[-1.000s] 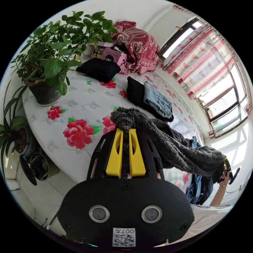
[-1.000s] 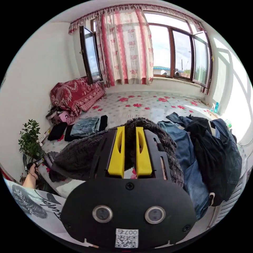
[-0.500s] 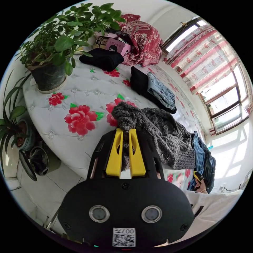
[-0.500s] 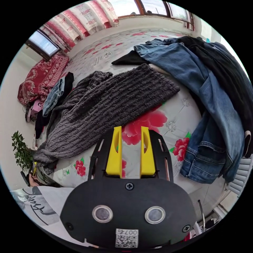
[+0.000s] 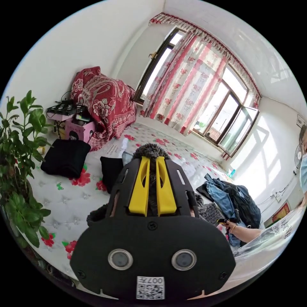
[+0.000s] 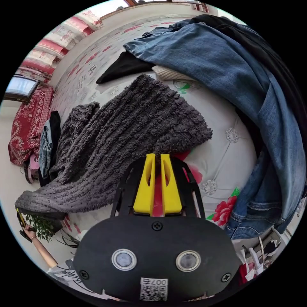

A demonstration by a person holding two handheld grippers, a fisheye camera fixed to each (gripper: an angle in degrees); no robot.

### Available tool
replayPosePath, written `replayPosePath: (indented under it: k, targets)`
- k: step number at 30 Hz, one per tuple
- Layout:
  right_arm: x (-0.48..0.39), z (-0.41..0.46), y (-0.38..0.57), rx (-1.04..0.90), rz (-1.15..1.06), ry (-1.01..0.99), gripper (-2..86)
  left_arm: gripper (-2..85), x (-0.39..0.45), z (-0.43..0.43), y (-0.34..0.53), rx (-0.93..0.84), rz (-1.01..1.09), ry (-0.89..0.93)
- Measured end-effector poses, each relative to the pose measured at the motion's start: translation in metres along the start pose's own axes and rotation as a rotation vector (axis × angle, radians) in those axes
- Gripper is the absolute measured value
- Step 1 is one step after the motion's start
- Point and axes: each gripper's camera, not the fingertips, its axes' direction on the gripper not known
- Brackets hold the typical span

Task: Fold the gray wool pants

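Observation:
The gray wool pants (image 6: 128,134) lie spread across the flowered bed cover (image 6: 224,150), fuzzy and ribbed. One end is lifted off the bed at the lower left of the right gripper view, where a hand holds my left gripper (image 6: 21,220). In the left gripper view, my left gripper (image 5: 152,159) is shut on a gray tuft of the pants (image 5: 152,151). My right gripper (image 6: 157,155) hovers at the near edge of the pants, jaws together, with the red flower print showing in the slit between them. A hand holds that right gripper (image 5: 227,220) beside the bed.
A heap of blue jeans (image 6: 255,96) and dark clothes crowds the right side of the bed. Folded black clothes (image 5: 65,156), a pink box (image 5: 80,128) and a red blanket (image 5: 102,96) sit by the wall. A potted plant (image 5: 19,160) stands at the bed's corner.
My right gripper let go of the pants, which dropped flat on the bed, and its jaws have since closed. My left gripper rose and tilted up, still holding its end.

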Motion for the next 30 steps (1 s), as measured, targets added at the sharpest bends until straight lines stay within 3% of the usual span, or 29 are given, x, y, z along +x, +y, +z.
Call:
replayPosePath:
  k: [1,4,7,10,13,17,19,24,30]
  targets:
    - [-0.004,0.004,-0.004,-0.044,-0.033,-0.046,1.8,1.3,0.008,-0.014,-0.007,0.050,0.060,-0.001]
    - [0.000,-0.035,0.007,0.116,-0.045,-0.143,0.7,1.4,0.014,-0.056,0.000,0.092,0.124,-0.023]
    - [0.010,-0.104,0.042,0.302,-0.113,-0.246,0.4,1.6,0.003,-0.096,0.044,0.028,0.106,-0.129]
    - [0.022,-0.161,0.095,0.407,-0.241,-0.225,0.4,1.9,-0.021,-0.132,0.115,-0.090,0.005,-0.258]
    - [0.034,-0.167,0.144,0.347,-0.335,-0.131,0.6,2.2,-0.057,-0.154,0.198,-0.225,-0.199,-0.403]
    - [0.057,-0.065,0.187,-0.057,-0.292,0.077,1.2,2.7,-0.116,-0.160,0.295,-0.380,-0.552,-0.502]
    - [0.066,-0.041,0.203,-0.129,-0.264,0.107,1.8,3.1,-0.120,-0.158,0.305,-0.416,-0.556,-0.533]
    - [0.068,-0.068,0.217,-0.049,-0.254,0.095,3.7,5.4,-0.116,-0.154,0.281,-0.442,-0.428,-0.475]
    - [0.059,-0.148,0.216,0.235,-0.239,0.107,5.0,5.7,-0.107,-0.182,0.290,-0.453,-0.452,-0.512]
